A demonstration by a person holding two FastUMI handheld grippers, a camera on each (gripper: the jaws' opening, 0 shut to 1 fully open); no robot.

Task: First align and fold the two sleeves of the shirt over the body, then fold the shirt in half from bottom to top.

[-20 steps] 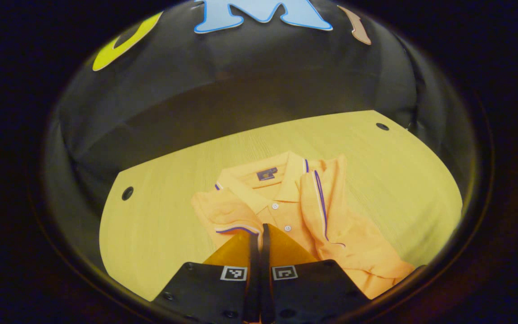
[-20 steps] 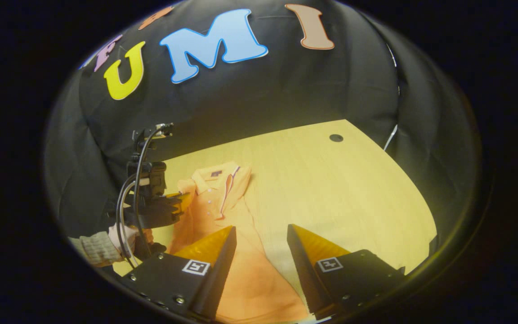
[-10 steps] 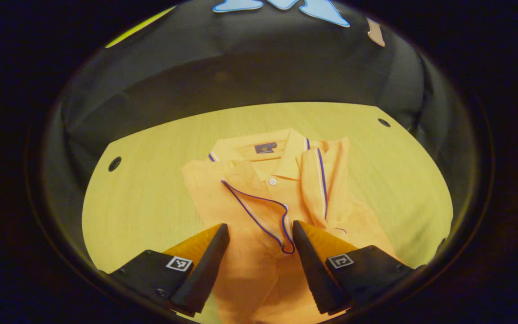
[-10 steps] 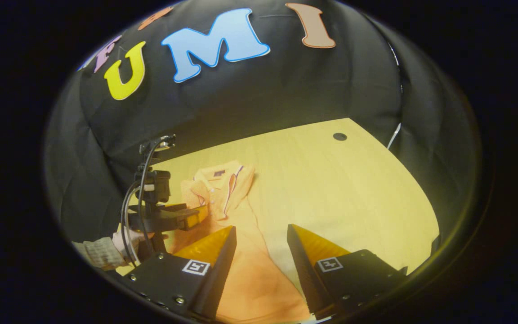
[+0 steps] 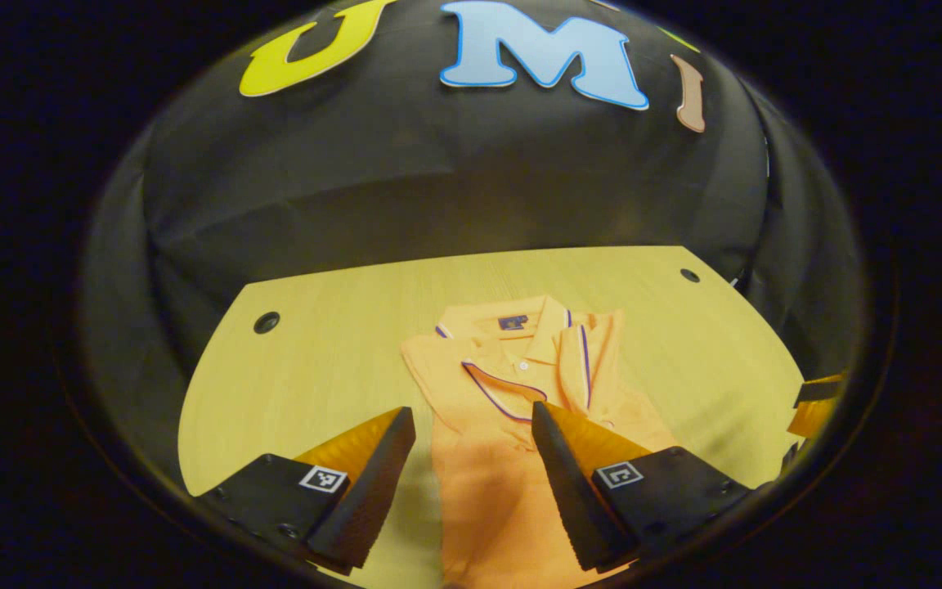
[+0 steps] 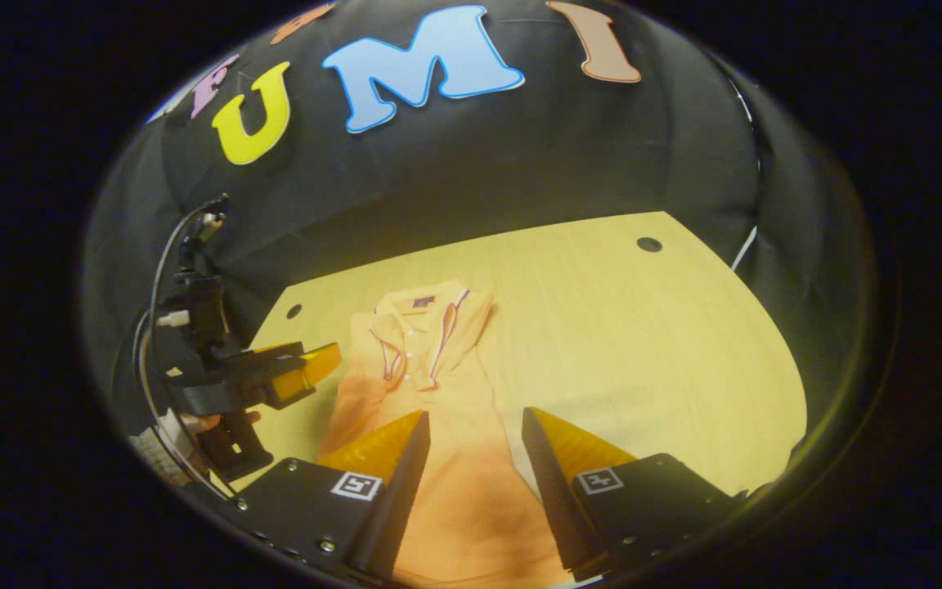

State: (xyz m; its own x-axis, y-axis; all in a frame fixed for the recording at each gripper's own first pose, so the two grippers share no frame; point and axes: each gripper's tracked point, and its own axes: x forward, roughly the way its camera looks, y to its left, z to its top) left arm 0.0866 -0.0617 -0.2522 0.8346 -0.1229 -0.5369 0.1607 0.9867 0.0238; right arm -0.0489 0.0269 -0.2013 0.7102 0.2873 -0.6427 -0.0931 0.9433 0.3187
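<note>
The orange shirt [image 5: 512, 425] lay on the wooden table [image 5: 316, 368] (both sleeves folded in). The left gripper [image 5: 471, 458] and right gripper [image 6: 475, 458] stood apart; the left had released its sleeve and risen.

Bare counter [image 5: 307, 368] either side of the shirt [image 5: 512, 393], w/ wide open wood to its right in the right gripper view [image 6: 643, 352]. Booth wall closes off the far edge & both sides. Left gripper [image 6: 307, 372] hangs above the counter just left of the shirt, jaws apart, nothing between; the shirt itself lies flat, low.
</note>
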